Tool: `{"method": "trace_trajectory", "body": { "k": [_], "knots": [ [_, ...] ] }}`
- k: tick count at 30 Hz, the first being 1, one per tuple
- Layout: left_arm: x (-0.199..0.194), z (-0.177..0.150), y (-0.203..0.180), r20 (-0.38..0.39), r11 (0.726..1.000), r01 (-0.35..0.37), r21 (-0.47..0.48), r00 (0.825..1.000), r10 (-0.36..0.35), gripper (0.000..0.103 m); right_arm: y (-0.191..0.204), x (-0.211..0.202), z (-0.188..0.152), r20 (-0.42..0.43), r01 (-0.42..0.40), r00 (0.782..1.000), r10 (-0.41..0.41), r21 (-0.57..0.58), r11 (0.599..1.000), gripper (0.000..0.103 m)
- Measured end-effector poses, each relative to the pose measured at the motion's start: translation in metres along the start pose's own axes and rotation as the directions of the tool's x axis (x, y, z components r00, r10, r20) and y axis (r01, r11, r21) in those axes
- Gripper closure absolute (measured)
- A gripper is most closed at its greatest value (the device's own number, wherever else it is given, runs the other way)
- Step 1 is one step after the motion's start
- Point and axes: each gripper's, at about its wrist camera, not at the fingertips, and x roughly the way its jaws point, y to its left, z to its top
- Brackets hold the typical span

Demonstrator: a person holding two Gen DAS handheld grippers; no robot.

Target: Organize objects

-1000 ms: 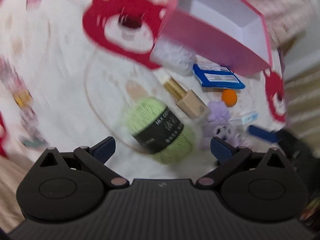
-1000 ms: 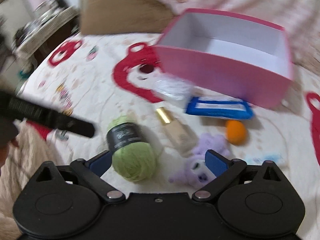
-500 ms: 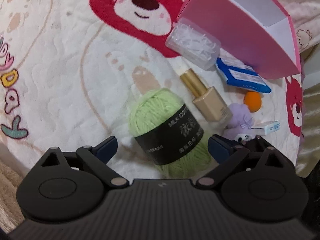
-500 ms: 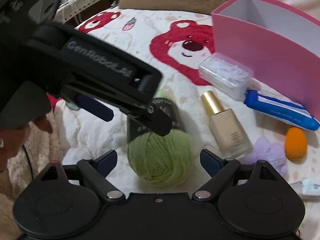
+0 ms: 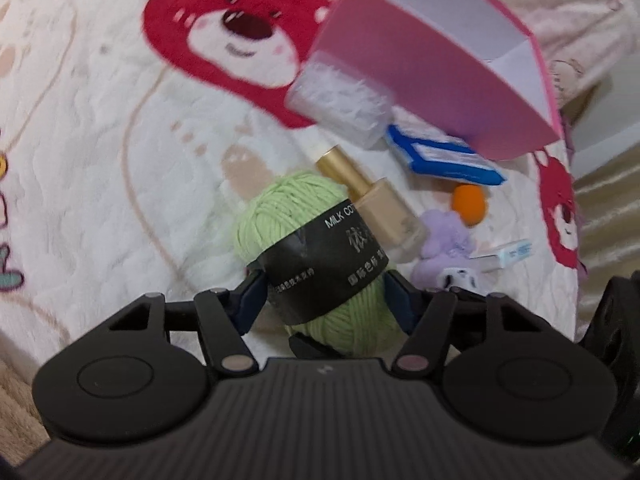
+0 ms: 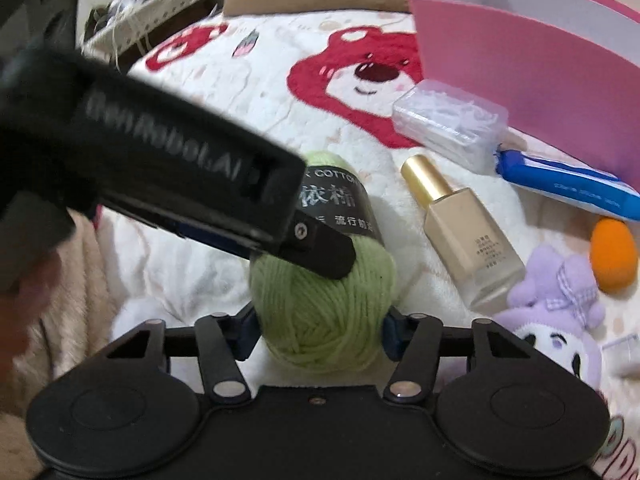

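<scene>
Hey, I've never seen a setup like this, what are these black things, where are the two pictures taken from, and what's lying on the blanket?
Each picture comes from a camera on a hand-held claw, looking along its two fingers; a person carries one in each hand. Both claws have just been closing on the green yarn ball: the left claw at its black label, the right claw at its bare end. On the bear-print blanket also lie a gold-capped bottle, a clear plastic case, a blue packet, an orange sponge and a purple plush toy, beside an open pink box.
</scene>
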Motion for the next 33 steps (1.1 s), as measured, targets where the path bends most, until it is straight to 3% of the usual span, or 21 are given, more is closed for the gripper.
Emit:
{"method": "trace_trajectory", "body": {
  "k": [8, 12, 16, 19, 26, 33],
  "knots": [
    [-0.045, 0.031, -0.046, 0.059, 0.987, 0.080, 0.142, 0.994, -0.089, 0.040, 0.010, -0.060, 0.026, 0.124, 0.103, 0.987, -0.103, 0.009, 0.995, 0.042],
    [-0.063, 0.059, -0.078, 0.088, 0.967, 0.113, 0.230, 0.987, -0.136, 0.040, 0.005, -0.088, 0.055, 0.183, 0.189, 0.964, -0.192, 0.032, 0.981, 0.042],
    [-0.079, 0.088, -0.117, 0.121, 0.941, 0.111, 0.320, 0.980, -0.157, 0.040, -0.008, -0.115, 0.083, 0.231, 0.225, 0.944, -0.236, 0.074, 0.972, 0.042],
    [-0.086, 0.112, -0.141, 0.131, 0.922, 0.123, 0.366, 0.975, -0.182, 0.040, -0.019, -0.127, 0.100, 0.278, 0.273, 0.917, -0.285, 0.080, 0.959, 0.042],
    [-0.067, 0.168, -0.192, 0.155, 0.894, 0.165, 0.416, 0.956, -0.248, 0.040, -0.065, -0.143, 0.147, 0.339, 0.340, 0.864, -0.372, 0.153, 0.928, 0.042],
    [-0.013, 0.210, -0.226, 0.137, 0.882, 0.158, 0.445, 0.961, -0.241, 0.039, -0.118, -0.125, 0.170, 0.336, 0.380, 0.837, -0.432, 0.211, 0.901, 0.042]
  ]
}}
